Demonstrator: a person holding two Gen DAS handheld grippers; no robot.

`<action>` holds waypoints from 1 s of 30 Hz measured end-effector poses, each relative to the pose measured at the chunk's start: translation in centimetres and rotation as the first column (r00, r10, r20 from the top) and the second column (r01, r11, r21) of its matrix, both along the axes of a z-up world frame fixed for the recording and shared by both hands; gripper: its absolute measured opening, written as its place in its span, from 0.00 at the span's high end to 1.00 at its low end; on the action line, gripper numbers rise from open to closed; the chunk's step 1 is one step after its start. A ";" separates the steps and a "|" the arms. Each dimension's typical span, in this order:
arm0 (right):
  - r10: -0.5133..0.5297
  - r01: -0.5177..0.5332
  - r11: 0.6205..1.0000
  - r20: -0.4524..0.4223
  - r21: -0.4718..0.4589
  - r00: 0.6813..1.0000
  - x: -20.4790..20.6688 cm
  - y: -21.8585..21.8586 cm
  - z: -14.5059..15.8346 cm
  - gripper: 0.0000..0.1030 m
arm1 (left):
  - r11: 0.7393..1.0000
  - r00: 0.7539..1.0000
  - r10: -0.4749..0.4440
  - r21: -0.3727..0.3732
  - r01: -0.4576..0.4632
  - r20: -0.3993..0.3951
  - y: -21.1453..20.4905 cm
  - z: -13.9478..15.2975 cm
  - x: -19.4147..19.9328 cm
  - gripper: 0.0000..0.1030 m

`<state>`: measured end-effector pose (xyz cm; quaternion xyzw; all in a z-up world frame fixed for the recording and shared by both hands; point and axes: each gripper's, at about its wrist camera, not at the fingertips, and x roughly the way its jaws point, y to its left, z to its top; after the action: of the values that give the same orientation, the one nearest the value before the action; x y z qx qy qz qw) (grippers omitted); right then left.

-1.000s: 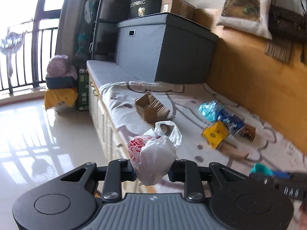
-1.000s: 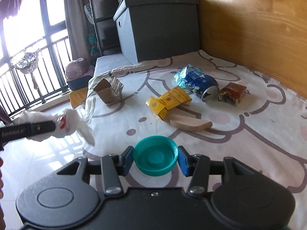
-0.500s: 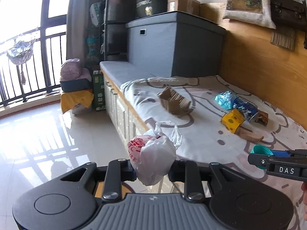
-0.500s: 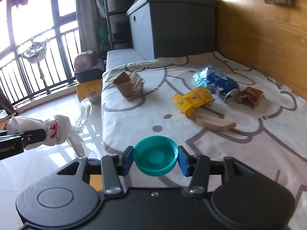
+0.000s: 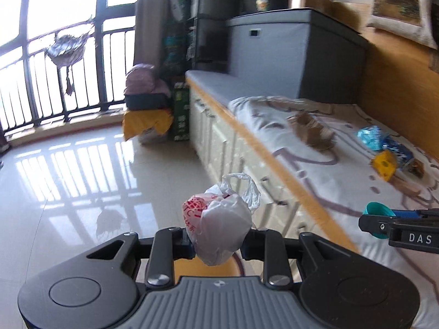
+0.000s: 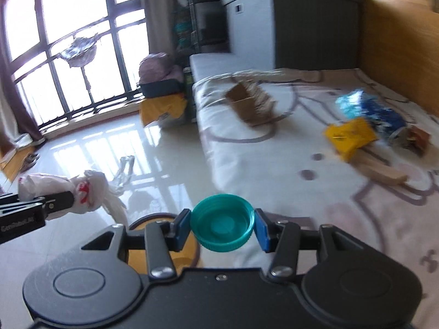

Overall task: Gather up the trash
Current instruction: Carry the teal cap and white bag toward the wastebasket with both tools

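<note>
My left gripper (image 5: 218, 240) is shut on a crumpled white plastic bag (image 5: 219, 227) with red print and holds it over the floor; the bag also shows in the right wrist view (image 6: 82, 192). My right gripper (image 6: 222, 226) is shut on a teal bottle cap (image 6: 222, 223), also seen at the right of the left wrist view (image 5: 377, 209). An orange bin (image 6: 162, 249) sits on the floor right below both grippers. On the bed sheet (image 6: 274, 164) lie a cardboard piece (image 6: 249, 102), a yellow box (image 6: 349, 137), a blue wrapper (image 6: 367, 108) and a wood piece (image 6: 381, 170).
The bed's wooden edge (image 5: 274, 159) runs diagonally at my right. A grey storage box (image 5: 296, 52) stands at the bed's far end. A yellow-covered pile (image 5: 146, 120) and shelves stand by the balcony railing (image 5: 68, 82). Glossy tiled floor (image 5: 96, 178) lies at the left.
Both grippers have swung left, away from the bed and out over the floor, still holding the bag and the cap. The orange bin has come into view below them.
</note>
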<state>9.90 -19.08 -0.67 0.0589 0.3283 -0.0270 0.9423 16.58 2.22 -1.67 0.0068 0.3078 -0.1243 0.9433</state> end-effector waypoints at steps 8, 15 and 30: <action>0.118 -0.120 0.993 -0.056 -0.024 0.991 3.1 5.3 -2.6 0.52 | 0.997 0.995 0.074 0.006 -0.074 -0.066 3.8 -3.1 1.7 0.71; 0.174 -0.180 0.983 -0.142 -0.026 0.974 5.9 8.3 -6.8 0.52 | 0.993 0.984 0.115 -0.001 -0.116 -0.139 5.7 -7.0 3.3 0.71; 0.197 -0.187 0.980 -0.308 0.062 0.931 12.8 9.3 -16.3 0.52 | 0.991 0.956 0.130 0.018 -0.130 -0.264 7.0 -15.0 9.2 0.71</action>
<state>22.72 -9.80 -16.97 0.0366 0.4782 0.0614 0.8753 25.81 9.23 -16.70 -0.0299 0.4306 -0.0617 0.8999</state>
